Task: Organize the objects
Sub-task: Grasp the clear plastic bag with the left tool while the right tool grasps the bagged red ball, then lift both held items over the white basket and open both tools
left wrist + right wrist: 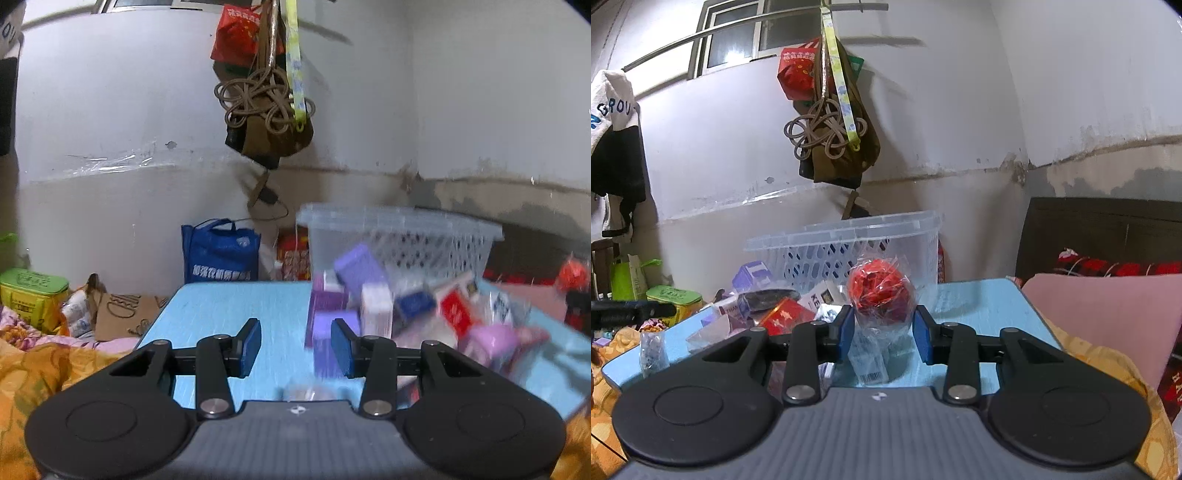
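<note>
My right gripper (884, 334) is shut on a red ball wrapped in clear plastic (882, 291), held above the light blue table (979, 299). Behind it stands a clear plastic basket (849, 236), which also shows in the left wrist view (399, 236). My left gripper (295, 347) is open and empty above the table (229, 310), left of a blurred pile of small boxes (369, 295), purple, white, blue and red. The pile also shows in the right wrist view (783, 310).
A blue bag (219, 251) stands behind the table by the wall. A green and yellow bag (33, 295) and orange bedding (44, 365) lie to the left. Bags and cord (827, 122) hang on the wall. A pink board (1108, 314) leans at the right.
</note>
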